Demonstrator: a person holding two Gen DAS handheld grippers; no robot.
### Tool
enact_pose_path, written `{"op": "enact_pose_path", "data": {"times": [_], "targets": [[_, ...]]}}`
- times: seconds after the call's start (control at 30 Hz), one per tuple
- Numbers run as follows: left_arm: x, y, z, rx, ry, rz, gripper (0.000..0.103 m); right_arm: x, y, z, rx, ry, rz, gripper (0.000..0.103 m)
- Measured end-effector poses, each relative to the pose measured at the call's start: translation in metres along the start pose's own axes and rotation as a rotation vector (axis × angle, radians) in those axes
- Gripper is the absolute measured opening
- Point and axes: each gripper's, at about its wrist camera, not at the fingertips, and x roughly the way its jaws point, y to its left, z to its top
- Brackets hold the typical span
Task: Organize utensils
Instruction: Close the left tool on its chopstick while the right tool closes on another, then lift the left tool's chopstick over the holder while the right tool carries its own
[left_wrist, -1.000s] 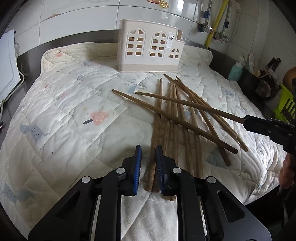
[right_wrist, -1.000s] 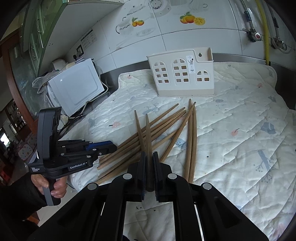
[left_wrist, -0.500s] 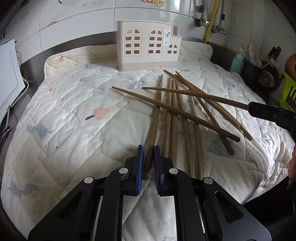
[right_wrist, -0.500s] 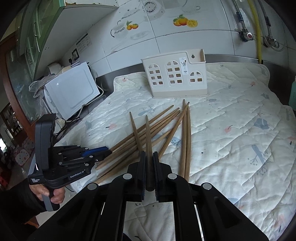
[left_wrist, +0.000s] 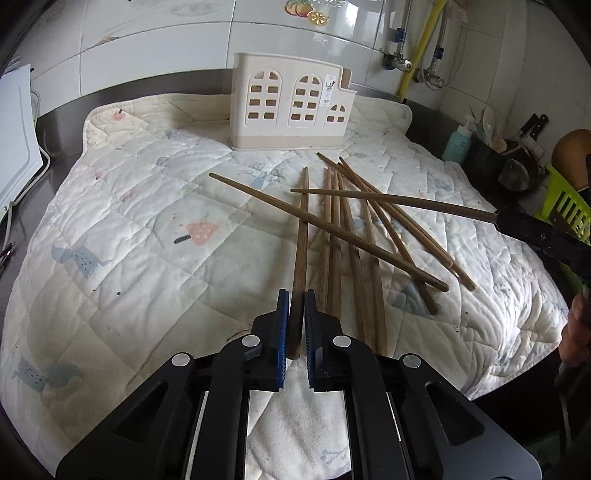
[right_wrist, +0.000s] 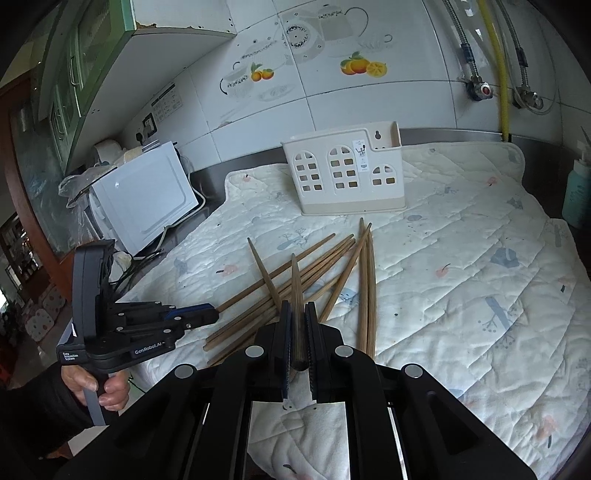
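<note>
I've got one chopstick (left_wrist: 300, 254) running up the middle of the left wrist view, clamped at its near end in my left gripper (left_wrist: 294, 325), and my right gripper (right_wrist: 297, 332) is clenched on another chopstick (right_wrist: 296, 291), tip raised. I should lift each clear of the pile (left_wrist: 354, 236), then aim for the holder (left_wrist: 291, 103) at upper centre, tips steady.

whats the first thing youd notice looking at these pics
A loose heap of brown wooden chopsticks lies crisscrossed in the middle of the quilted mat. Each gripper is shut on one stick: the left gripper pinches the near end of a chopstick at the heap's left edge, and the right gripper holds another chopstick raised above the pile. Behind the heap stands a cream utensil holder with arched window cutouts, against the tiled wall.
</note>
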Motion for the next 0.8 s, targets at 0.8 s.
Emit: {"op": "enact_pose_path", "data": {"times": [0.8], "targets": [[-0.078,0.010,0.045,0.007,-0.127,-0.010,0.005,-0.045,0.001,0.031,0.027,-0.142,-0.076,0.007]]}}
